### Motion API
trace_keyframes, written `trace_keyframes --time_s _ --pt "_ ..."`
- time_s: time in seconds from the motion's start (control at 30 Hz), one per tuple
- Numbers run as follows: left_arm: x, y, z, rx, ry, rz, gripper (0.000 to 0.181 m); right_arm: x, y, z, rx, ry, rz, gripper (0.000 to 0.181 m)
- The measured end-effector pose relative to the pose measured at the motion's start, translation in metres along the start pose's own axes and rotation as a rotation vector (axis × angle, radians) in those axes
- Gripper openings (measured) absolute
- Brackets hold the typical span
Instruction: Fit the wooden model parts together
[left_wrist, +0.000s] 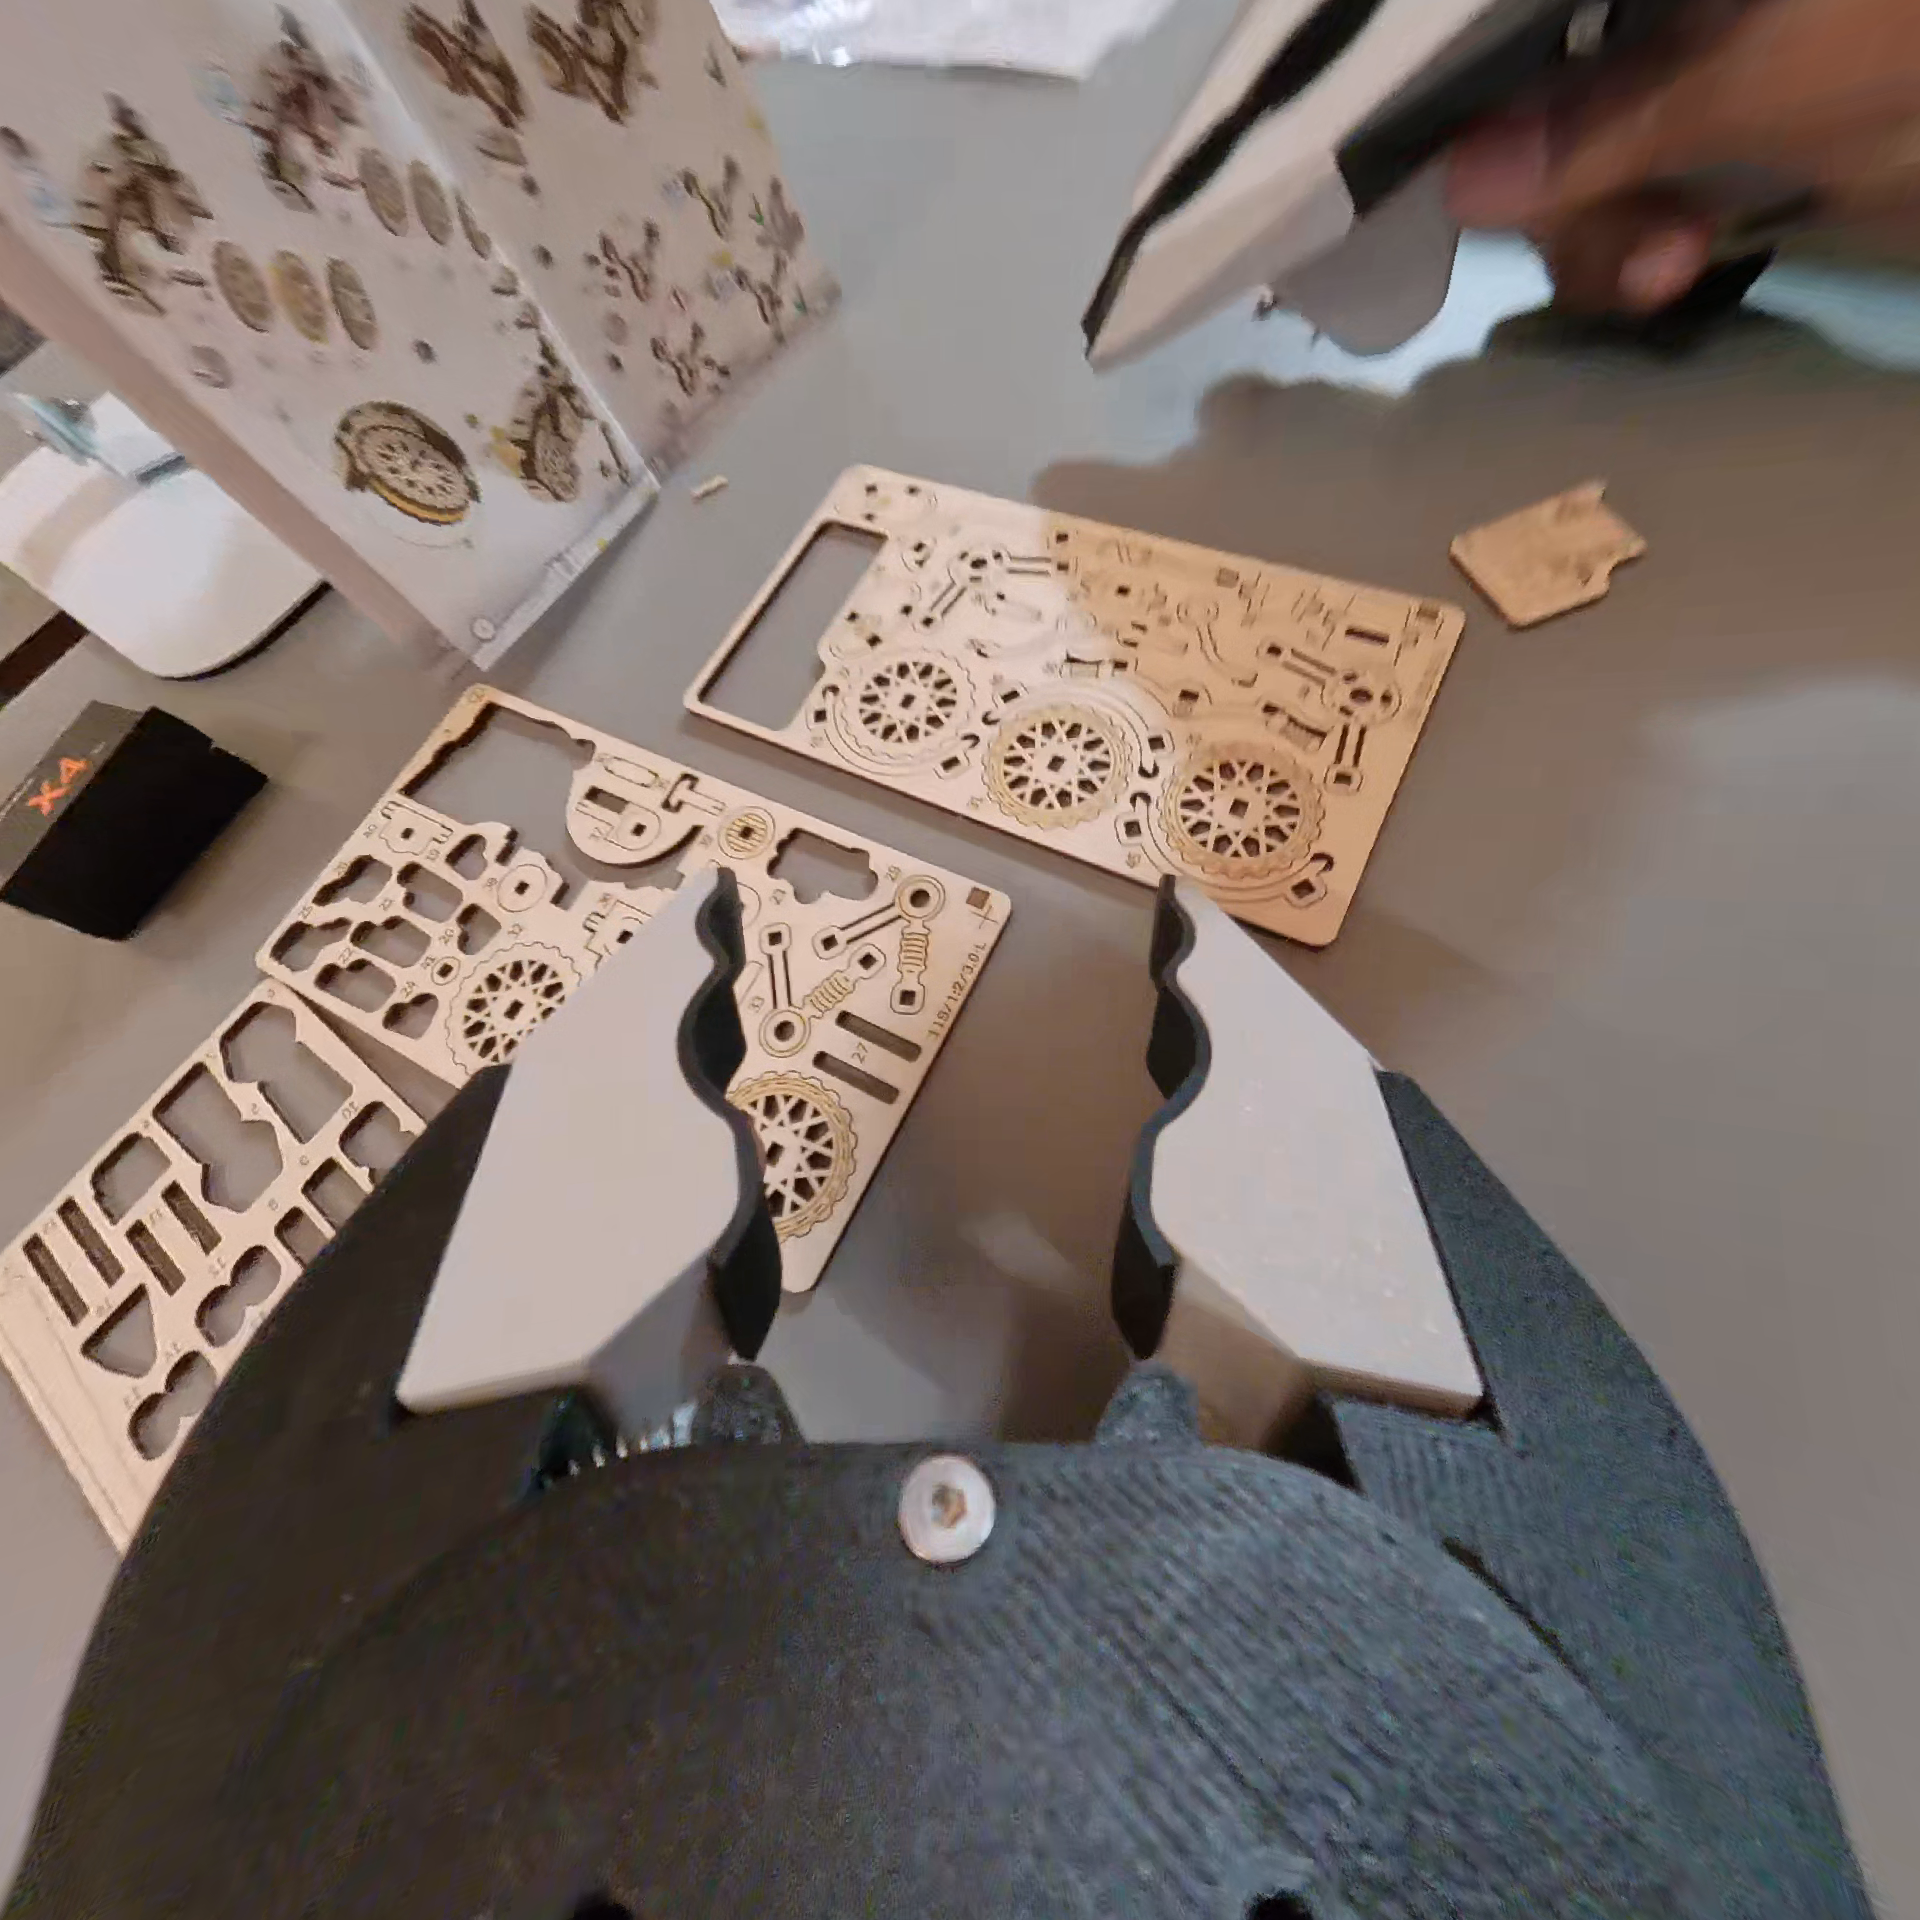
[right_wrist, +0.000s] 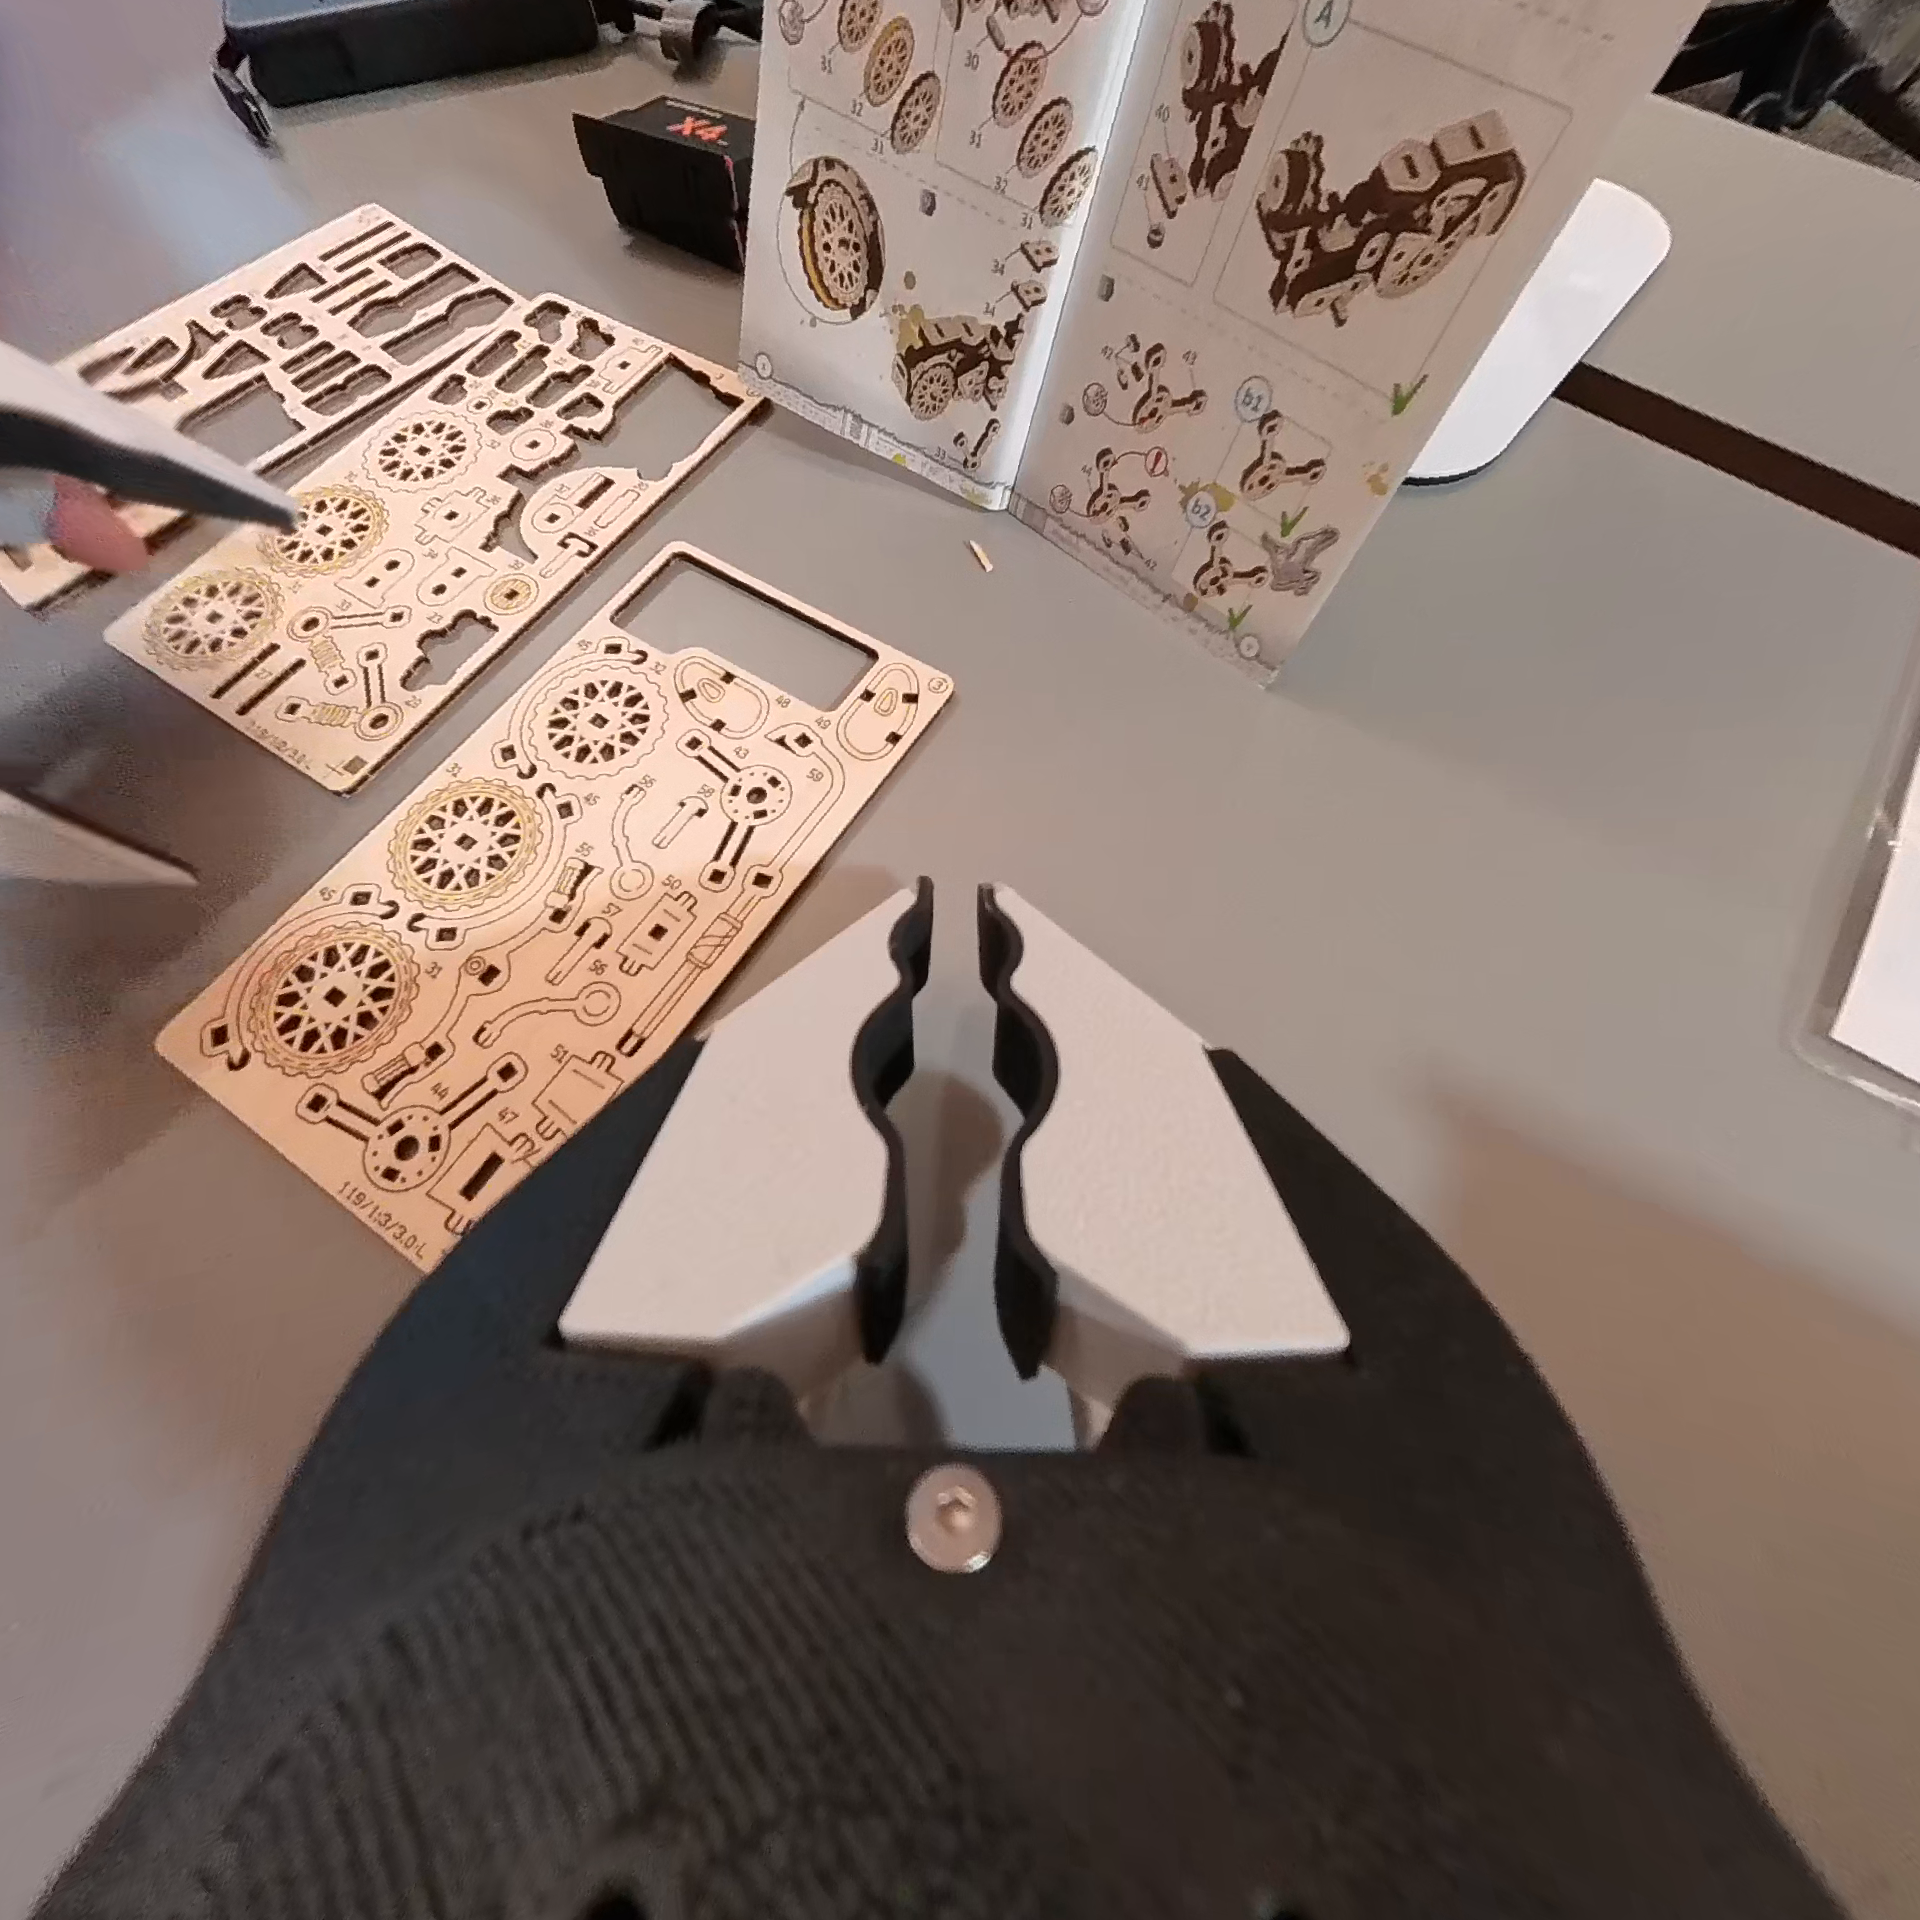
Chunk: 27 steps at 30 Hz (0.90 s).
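Three laser-cut wooden part sheets lie flat on the grey table. In the left wrist view they are the wheel sheet (left_wrist: 1070, 707), the middle sheet (left_wrist: 644, 935) and a mostly emptied sheet (left_wrist: 177, 1195). A small loose wooden piece (left_wrist: 1548, 556) lies to the far right. My left gripper (left_wrist: 945, 894) is open and empty, above the middle sheet's near corner. My right gripper (right_wrist: 953, 894) is empty, its jaws almost touching, over bare table just right of the wheel sheet (right_wrist: 561, 914). The middle sheet (right_wrist: 436, 540) and the emptied sheet (right_wrist: 281, 312) lie beyond.
A folded instruction booklet (right_wrist: 1143, 312) stands upright behind the sheets, also in the left wrist view (left_wrist: 416, 260). A black box (right_wrist: 665, 177) sits behind it and a white stand base (right_wrist: 1538, 332) to its right. A clear plastic sleeve (right_wrist: 1870, 935) lies at the right. A tiny wood sliver (right_wrist: 977, 556) lies near the booklet. Tip to tip, the grippers are about 15 cm apart. Both grippers' tips are roughly 12 cm from the small loose wooden piece (left_wrist: 1548, 556).
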<state>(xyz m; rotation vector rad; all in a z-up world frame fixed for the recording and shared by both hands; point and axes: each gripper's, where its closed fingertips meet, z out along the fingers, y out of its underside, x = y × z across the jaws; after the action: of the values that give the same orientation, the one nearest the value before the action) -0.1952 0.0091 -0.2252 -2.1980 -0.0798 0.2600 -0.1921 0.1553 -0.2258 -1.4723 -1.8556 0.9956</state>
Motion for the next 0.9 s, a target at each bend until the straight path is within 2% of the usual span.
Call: trace_keyframes --time_s 0.13,0.2,0.33,0.43,0.5,0.53,0.63,0.7,0.73,0.83,0.9 --pt "0.007 0.011 0.013 -0.106 0.010 0.050 0.066 -0.001 0.000 0.000 0.000 -0.007 -0.003 0.006" --pt "0.010 0.008 0.017 -0.110 0.051 0.026 0.041 -0.001 0.001 0.001 -0.006 -0.008 -0.003 0.006" --pt "0.008 0.008 0.024 -0.137 0.105 -0.060 0.041 -0.001 0.002 0.002 -0.015 -0.007 -0.005 0.007" --pt "0.008 0.010 0.022 -0.139 0.099 -0.075 0.034 -0.001 0.002 0.002 -0.017 -0.003 -0.007 0.007" --pt "0.015 0.011 0.018 -0.146 0.122 -0.044 0.003 -0.001 0.002 0.002 -0.019 0.000 -0.010 0.007" --pt "0.021 0.013 0.016 -0.163 0.154 -0.031 0.000 -0.001 0.002 0.002 -0.019 0.001 -0.011 0.007" --pt "0.042 0.014 0.007 -0.194 0.272 -0.034 0.000 -0.001 0.002 0.001 -0.013 0.005 -0.017 0.007" --pt "0.039 0.015 0.006 -0.208 0.237 -0.009 0.000 -0.001 0.001 0.001 -0.009 0.005 -0.019 0.007" --pt "0.033 0.014 0.007 -0.202 0.185 0.004 0.006 -0.001 0.001 0.001 -0.008 0.005 -0.020 0.007" --pt "0.013 0.010 0.012 -0.185 0.048 -0.024 0.045 -0.002 0.001 0.001 -0.010 0.004 -0.025 0.007" --pt "0.006 0.012 0.017 -0.189 0.003 -0.050 0.059 -0.002 0.002 0.001 -0.012 0.004 -0.028 0.007"
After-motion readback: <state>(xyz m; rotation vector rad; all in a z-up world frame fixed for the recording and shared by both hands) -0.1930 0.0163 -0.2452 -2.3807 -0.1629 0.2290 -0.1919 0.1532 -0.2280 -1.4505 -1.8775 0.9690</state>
